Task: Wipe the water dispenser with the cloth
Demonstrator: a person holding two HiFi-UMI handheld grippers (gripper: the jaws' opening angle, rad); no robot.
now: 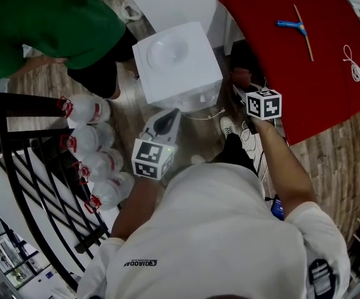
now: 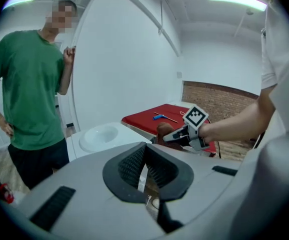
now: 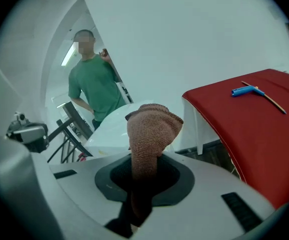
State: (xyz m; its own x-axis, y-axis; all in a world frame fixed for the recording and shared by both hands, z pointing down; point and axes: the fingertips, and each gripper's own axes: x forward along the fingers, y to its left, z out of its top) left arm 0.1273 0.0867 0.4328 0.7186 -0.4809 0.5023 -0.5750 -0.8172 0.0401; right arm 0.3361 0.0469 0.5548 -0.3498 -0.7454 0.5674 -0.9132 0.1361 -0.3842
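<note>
Right gripper (image 3: 144, 173), arm reaching forward, is clamping the brown cloth (image 3: 149, 131) just right of the water dispenser (image 1: 177, 64); left gripper (image 2: 145, 166) is hovering before it, jaws together, empty

A wooden floor (image 1: 348, 161) is seen, on which the dispenser (image 1: 177, 64) is stood. Bottles (image 1: 96, 148) are gathered on the floor beside a black railing (image 1: 37, 167). A red table (image 1: 317, 86) is set just beside the dispenser. On it are laid a blue tool (image 1: 290, 24), crossed by a thin stick (image 1: 304, 35), and, apart from them, a white cord (image 1: 353, 67).
</note>
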